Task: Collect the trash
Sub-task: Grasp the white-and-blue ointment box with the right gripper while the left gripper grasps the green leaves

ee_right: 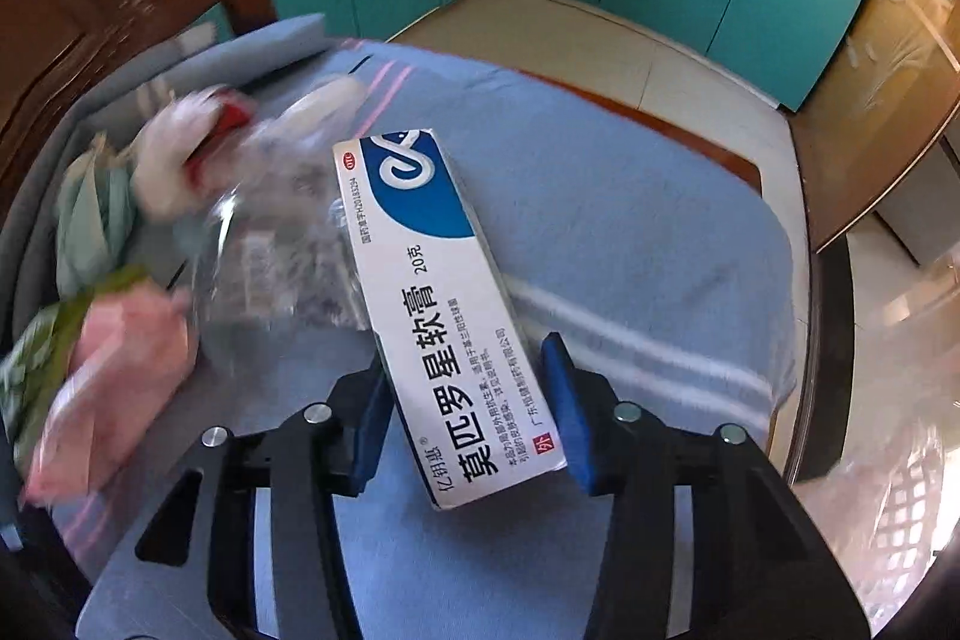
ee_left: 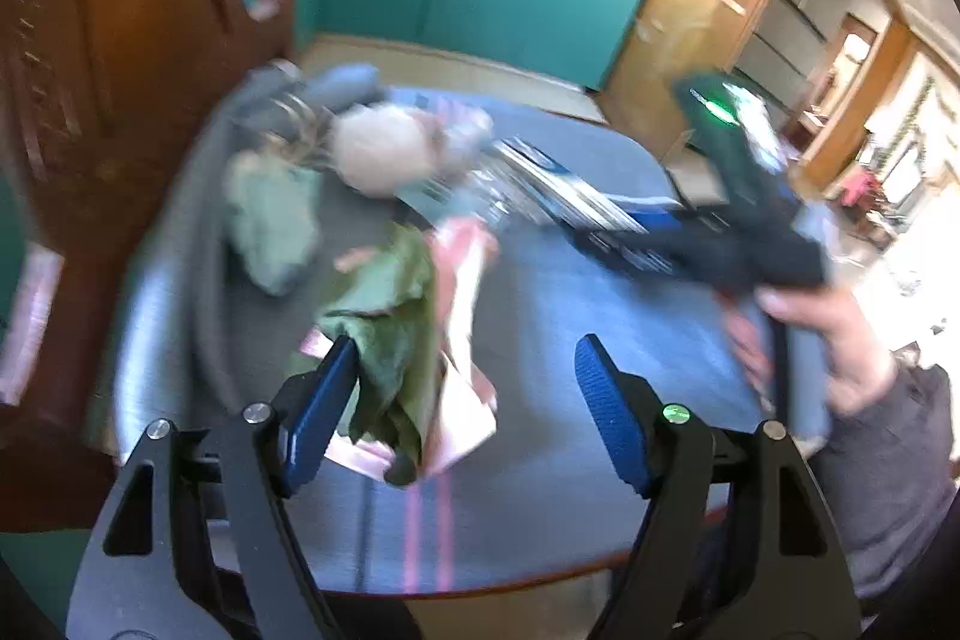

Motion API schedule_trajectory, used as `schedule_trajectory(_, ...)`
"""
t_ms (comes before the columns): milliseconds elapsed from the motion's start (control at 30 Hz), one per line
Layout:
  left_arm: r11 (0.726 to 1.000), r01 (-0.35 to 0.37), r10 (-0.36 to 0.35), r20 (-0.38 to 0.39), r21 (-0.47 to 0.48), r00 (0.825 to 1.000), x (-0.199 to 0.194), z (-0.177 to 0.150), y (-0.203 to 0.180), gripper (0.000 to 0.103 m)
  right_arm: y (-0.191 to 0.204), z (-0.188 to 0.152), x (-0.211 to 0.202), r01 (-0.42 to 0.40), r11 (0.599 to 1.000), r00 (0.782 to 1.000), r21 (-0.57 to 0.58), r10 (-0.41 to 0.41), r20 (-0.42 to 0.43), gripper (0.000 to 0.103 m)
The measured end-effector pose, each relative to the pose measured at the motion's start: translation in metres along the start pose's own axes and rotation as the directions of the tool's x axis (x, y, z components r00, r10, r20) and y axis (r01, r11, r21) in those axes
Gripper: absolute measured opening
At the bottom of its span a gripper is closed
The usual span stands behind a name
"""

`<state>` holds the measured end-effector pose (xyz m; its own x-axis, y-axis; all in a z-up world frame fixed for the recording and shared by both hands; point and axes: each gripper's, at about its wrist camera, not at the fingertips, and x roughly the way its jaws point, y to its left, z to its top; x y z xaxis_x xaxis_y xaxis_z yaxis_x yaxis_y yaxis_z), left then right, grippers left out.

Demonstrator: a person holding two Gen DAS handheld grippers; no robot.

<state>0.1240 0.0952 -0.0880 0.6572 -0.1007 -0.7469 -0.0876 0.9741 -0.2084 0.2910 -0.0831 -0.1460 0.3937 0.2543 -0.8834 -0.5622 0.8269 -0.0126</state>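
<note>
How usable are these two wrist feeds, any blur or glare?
Left wrist: heavy motion blur over the trash pile and right gripper; windows blown out at the right. Right wrist: medicine box sharp, wrappers at the left smeared, floor glare at the right.

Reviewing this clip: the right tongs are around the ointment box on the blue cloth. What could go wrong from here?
1. The right tongs straddle only the near end of the ointment box, so it may pivot or slip when lifted.
2. A clear plastic wrapper lies against the box and may drag along.
3. The left tongs stand open by the green and pink wrappers and could push them away.
</note>
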Motion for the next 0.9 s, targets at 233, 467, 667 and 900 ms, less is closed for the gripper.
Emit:
schedule_trajectory(233, 0.992, -0.094, 0.094, -0.001, -0.084, 0.996, 0.016, 0.015, 0.017, 0.075, -0.006, -0.052, -0.035, -0.053, 0.998, 0.998, 0.039, 0.055, -0.027, 0.048)
schedule_trajectory(467, 0.983, -0.064, 0.055, -0.056, -0.172, 0.997, 0.038, 0.019, 0.028, 0.039, 0.0, -0.078, -0.05, -0.076, 0.997, 0.997, 0.025, 0.076, 0.027, 0.055)
schedule_trajectory(667, 0.983, -0.089, 0.089, -0.008, -0.159, 0.996, 0.02, 0.016, 0.018, 0.02, 0.004, -0.071, -0.044, -0.072, 0.997, 0.996, 0.032, 0.071, 0.046, 0.06)
schedule_trajectory(900, 0.986, -0.108, 0.12, 0.092, -0.127, 0.989, -0.021, 0.018, 0.01, 0.018, 0.012, -0.066, -0.035, -0.057, 0.998, 0.998, 0.021, 0.056, 0.034, 0.055)
